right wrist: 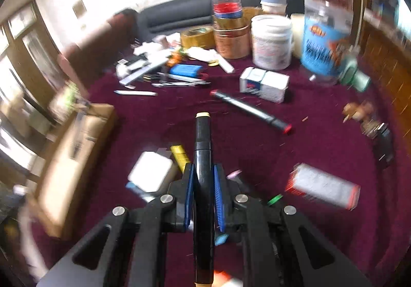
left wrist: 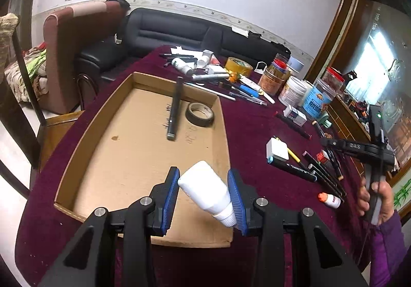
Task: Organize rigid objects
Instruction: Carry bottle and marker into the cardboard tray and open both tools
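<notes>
White bottle (left wrist: 206, 190) pinched in left tool (left wrist: 203, 194), black marker (right wrist: 203, 179) seemingly clamped in right tool (right wrist: 203, 185).

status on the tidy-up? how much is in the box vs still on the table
Early. Done: a black pen-like tube and tape roll lie in the cardboard box. In hand: left gripper holds a white bottle over the box; right gripper clamps a black marker. Left: most markers, jars and boxes on the table.

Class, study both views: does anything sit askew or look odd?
The white bottle sits tilted between the left gripper pads, cap toward the camera, over the cardboard box. The black pen leans on the box's far wall.
</notes>
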### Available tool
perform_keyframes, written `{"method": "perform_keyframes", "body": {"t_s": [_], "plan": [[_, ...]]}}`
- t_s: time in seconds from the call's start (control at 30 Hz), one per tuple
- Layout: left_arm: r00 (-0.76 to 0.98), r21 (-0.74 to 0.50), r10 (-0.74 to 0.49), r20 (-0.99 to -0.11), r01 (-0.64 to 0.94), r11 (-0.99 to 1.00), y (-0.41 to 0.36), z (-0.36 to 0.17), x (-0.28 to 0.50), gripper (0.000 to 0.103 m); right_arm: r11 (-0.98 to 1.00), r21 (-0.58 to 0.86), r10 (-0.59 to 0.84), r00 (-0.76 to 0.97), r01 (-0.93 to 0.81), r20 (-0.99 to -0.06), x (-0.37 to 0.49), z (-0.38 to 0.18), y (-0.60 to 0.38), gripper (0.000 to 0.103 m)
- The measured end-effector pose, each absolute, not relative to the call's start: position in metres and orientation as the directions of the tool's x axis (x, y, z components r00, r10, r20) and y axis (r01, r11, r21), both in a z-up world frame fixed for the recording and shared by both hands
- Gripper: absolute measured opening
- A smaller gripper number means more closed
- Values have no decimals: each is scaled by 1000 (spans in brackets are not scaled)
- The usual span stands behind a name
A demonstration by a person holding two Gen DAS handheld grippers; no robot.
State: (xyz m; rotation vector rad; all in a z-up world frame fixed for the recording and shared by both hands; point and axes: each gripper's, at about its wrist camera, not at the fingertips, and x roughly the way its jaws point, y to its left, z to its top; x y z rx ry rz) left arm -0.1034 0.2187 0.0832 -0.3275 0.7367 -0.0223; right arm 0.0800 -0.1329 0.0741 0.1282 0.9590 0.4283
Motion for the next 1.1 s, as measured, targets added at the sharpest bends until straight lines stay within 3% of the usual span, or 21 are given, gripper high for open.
{"method": "perform_keyframes", "body": {"t_s": [0.4, 0.63, 0.9, 0.93, 0.97, 1.03, 1.1], "plan": [[652, -199, -61, -756, -141, 970, 276, 82, -15, 41, 761, 516, 638, 306, -393, -707, 66, 82, -3, 15], [575, -125, -13, -818, -156, 980, 288, 55, 53, 41, 745, 551, 649, 215, -377, -730, 85, 52, 91, 15], [550, -32, 77, -831, -186, 982, 300, 37, 80, 42, 782, 531, 605, 192, -327, -773, 107, 19, 136, 15], [547, -35, 71, -834, -181, 983, 301, 37, 81, 46, 783, 521, 600, 193, -340, -776, 108, 18, 140, 15], [546, -45, 60, -836, -178, 983, 303, 37, 81, 59, 788, 506, 590, 198, -351, -783, 108, 18, 142, 15], [560, -77, 39, -828, -182, 980, 307, 39, 78, 69, 806, 469, 563, 226, -361, -795, 107, 20, 144, 22], [570, -92, 44, -821, -208, 974, 308, 41, 71, 69, 814, 452, 555, 256, -366, -792, 106, 26, 143, 43]]}}
